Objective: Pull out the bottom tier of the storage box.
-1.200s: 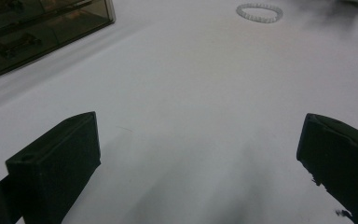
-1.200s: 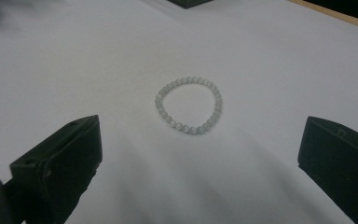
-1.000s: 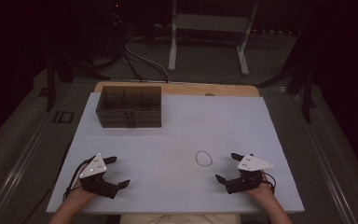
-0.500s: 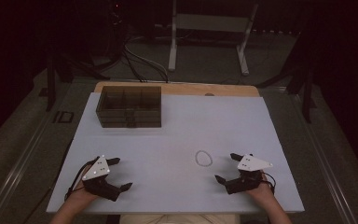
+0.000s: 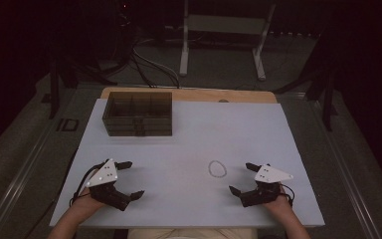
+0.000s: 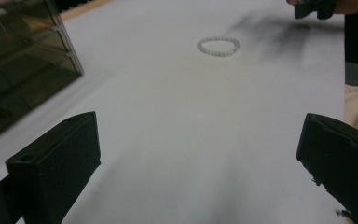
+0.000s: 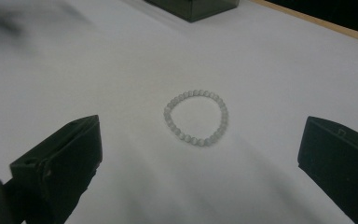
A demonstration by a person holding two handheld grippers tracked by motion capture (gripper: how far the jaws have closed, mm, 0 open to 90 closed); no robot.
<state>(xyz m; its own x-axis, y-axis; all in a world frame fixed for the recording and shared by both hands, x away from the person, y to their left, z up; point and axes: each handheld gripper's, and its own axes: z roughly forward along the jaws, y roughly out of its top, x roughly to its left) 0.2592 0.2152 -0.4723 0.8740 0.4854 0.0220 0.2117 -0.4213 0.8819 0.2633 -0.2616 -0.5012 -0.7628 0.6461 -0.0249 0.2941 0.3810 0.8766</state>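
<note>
A small bracelet of pale beads (image 5: 217, 169) lies flat on the white table (image 5: 238, 129), between the two hands and nearer the right one. In the right gripper view the bracelet (image 7: 196, 117) lies just ahead of the wide-apart jaws. My right gripper (image 5: 241, 178) rests open near the front right edge. My left gripper (image 5: 130, 179) stands open at the front left, empty, far from the bracelet (image 6: 218, 46). A dark, see-through compartment box (image 5: 138, 113) sits at the back left of the table.
The box (image 6: 18, 60) looms at the left of the left gripper view. A wooden board edge (image 5: 189, 94) shows behind the white surface. Cables and a metal stand (image 5: 219, 35) are on the floor beyond the table.
The left gripper has shifted slightly right and forward. The right gripper has barely moved. The bracelet lies where it was.
</note>
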